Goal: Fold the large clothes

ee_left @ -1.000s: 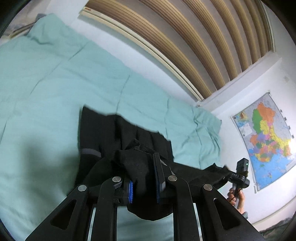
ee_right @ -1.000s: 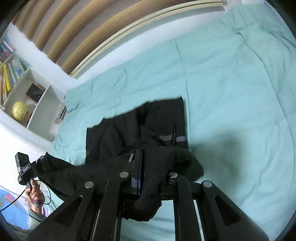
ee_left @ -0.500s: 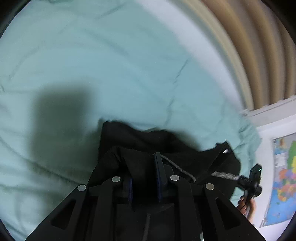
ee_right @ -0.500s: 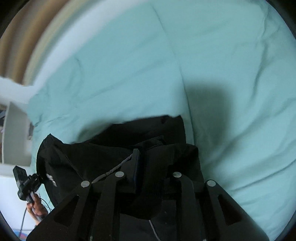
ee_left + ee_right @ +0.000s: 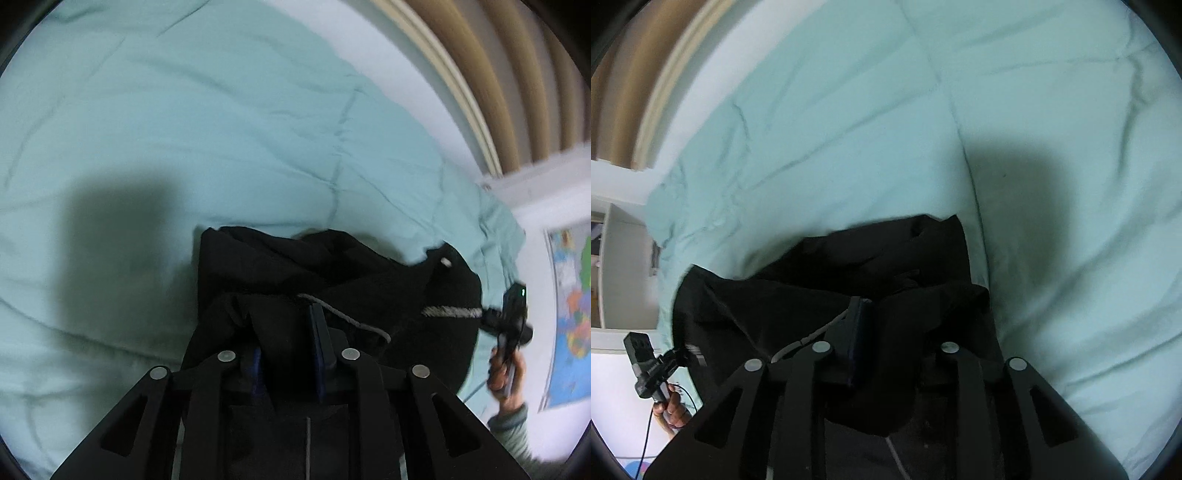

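Observation:
A large black garment [image 5: 332, 273] with a grey drawcord lies bunched on the mint green bed cover [image 5: 184, 129]. My left gripper [image 5: 286, 332] is shut on a fold of its black cloth, low over the bed. My right gripper [image 5: 890, 325] is shut on the other end of the same garment [image 5: 849, 266]; cloth drapes over its right finger. Each gripper shows in the other's view: the right gripper [image 5: 491, 317] at the right, the left gripper [image 5: 670, 356] at the lower left. The cloth between them sags in folds.
The bed cover [image 5: 1034, 147] spreads wide beyond the garment. A slatted wooden headboard [image 5: 517, 74] and white wall lie behind. A wall map [image 5: 572, 302] hangs at the right. A white shelf unit [image 5: 617, 258] stands at the left.
Both grippers have swung down and forward over the bed with the garment held. The spread lower part of the garment is now covered by the carried cloth. Both stay shut.

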